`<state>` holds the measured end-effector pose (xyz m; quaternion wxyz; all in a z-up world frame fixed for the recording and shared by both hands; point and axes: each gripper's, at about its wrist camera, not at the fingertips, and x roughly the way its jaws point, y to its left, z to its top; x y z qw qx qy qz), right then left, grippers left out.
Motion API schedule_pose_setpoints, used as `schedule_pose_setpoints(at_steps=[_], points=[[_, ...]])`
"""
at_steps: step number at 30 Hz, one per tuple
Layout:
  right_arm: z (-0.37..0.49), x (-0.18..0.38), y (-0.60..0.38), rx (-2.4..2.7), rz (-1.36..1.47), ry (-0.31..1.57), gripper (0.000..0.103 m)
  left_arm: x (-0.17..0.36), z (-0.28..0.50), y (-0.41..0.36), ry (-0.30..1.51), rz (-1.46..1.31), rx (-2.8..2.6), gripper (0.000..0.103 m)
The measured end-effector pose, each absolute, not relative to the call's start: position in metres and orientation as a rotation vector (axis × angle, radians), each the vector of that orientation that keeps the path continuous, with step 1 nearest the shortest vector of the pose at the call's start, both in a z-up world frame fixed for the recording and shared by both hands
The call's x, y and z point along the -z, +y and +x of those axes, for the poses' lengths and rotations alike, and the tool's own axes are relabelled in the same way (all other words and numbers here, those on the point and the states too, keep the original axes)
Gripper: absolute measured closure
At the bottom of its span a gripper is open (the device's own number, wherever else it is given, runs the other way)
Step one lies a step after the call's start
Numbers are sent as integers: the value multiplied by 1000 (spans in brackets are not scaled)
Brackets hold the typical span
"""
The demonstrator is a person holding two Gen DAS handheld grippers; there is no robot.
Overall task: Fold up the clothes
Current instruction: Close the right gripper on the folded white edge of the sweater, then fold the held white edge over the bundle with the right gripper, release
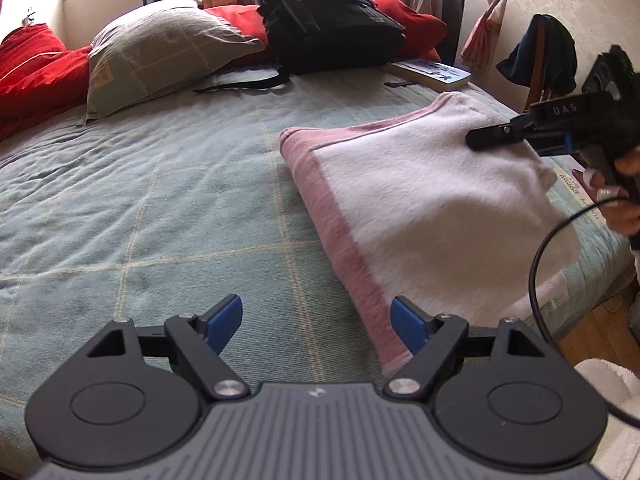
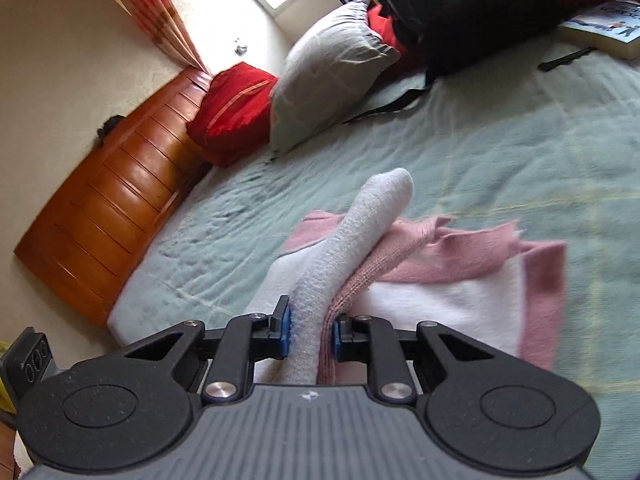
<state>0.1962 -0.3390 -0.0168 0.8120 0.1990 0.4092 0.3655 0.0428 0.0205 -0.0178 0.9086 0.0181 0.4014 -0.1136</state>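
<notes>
A white cloth with pink borders (image 1: 420, 208) lies folded on the green quilted bed (image 1: 160, 200), toward its right side. My left gripper (image 1: 316, 320) hovers open over the quilt at the cloth's near left corner, with nothing between its blue pads. My right gripper (image 1: 476, 139) reaches in from the right over the cloth's far right edge. In the right wrist view the right gripper (image 2: 312, 334) is shut on a raised fold of the cloth (image 2: 440, 296). A white layer and a pink layer are pinched together, and a white ridge (image 2: 380, 200) stands up ahead of the pads.
A black backpack (image 1: 328, 20), a grey pillow (image 1: 160, 52) and red pillows (image 1: 32, 72) line the bed's far side, with a book (image 1: 432, 74) beside them. A wooden bed frame (image 2: 112, 200) runs along the wall. A black cable (image 1: 536, 280) hangs at the right.
</notes>
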Motion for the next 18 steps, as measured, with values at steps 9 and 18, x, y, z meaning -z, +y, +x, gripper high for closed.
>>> schedule_pose_setpoints(at_steps=[9,18], points=[[204,67,-386,-643,540,1049,80,16,46,9,827,55,263,20],[205,66,-398,-636,511,1056,79,18,50,-1,837,72,289,20]])
